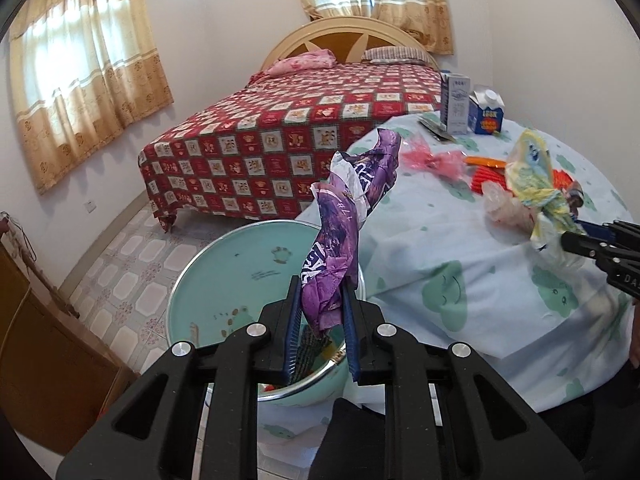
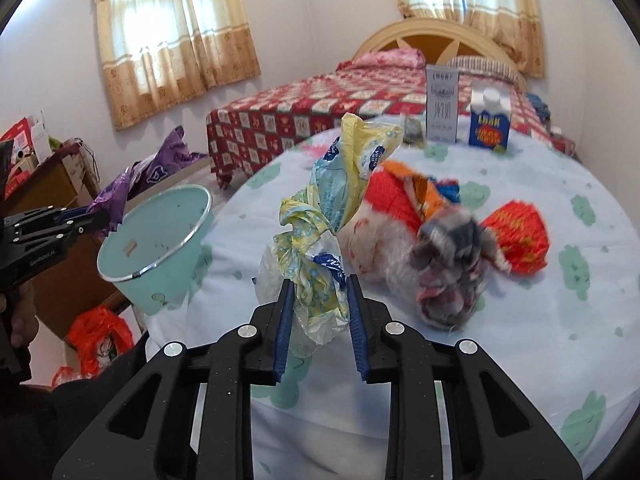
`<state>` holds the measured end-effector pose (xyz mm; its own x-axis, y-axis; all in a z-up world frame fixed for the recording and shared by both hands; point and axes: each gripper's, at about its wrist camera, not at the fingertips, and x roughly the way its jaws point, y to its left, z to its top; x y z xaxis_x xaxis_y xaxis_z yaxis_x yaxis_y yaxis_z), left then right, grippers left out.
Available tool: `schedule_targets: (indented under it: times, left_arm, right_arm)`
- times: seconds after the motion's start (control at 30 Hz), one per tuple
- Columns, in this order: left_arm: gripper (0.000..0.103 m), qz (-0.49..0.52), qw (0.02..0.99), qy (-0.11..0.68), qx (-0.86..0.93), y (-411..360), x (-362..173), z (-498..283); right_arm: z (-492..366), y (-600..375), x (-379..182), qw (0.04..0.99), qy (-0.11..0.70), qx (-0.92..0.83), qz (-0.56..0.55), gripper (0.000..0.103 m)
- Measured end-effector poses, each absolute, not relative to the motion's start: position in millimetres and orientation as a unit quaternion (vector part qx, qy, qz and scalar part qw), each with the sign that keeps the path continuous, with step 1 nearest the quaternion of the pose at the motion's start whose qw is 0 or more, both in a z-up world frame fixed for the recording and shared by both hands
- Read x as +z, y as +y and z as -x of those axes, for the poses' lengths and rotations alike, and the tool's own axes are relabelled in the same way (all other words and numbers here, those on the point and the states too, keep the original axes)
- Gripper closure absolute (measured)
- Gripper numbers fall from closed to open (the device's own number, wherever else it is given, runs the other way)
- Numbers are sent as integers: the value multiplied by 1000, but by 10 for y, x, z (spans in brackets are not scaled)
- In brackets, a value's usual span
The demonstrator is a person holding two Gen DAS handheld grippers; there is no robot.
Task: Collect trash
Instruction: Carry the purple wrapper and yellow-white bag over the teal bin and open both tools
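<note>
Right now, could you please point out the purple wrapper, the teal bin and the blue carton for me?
purple wrapper (image 1: pixel 334 240): left wrist view, its crumpled middle.
teal bin (image 2: pixel 160 240): right wrist view, its inner wall.
blue carton (image 2: pixel 490 130): right wrist view, its front face.

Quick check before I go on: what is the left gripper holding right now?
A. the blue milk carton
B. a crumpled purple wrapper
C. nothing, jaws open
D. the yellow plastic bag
B: in the left wrist view the left gripper has its jaws closed on the crumpled purple wrapper above the teal bin; the yellow plastic bag is in the right gripper.
</note>
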<state>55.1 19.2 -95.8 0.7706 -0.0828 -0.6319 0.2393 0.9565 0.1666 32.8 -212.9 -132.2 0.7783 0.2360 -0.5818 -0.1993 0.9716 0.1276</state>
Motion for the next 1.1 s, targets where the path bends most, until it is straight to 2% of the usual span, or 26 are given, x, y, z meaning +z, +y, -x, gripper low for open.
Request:
schedule_targets:
  times: [0.33,1.1]
  left_arm:
    - [84,-117,942,313,-44,488,-860,-568]
    - [83,-112,937,330,28,1053,-980,-683]
  right_arm:
    - [-583,-1920,-1035,947,291,137,18,77]
    - [-1264,-947,-1009,916,308,239,89,76]
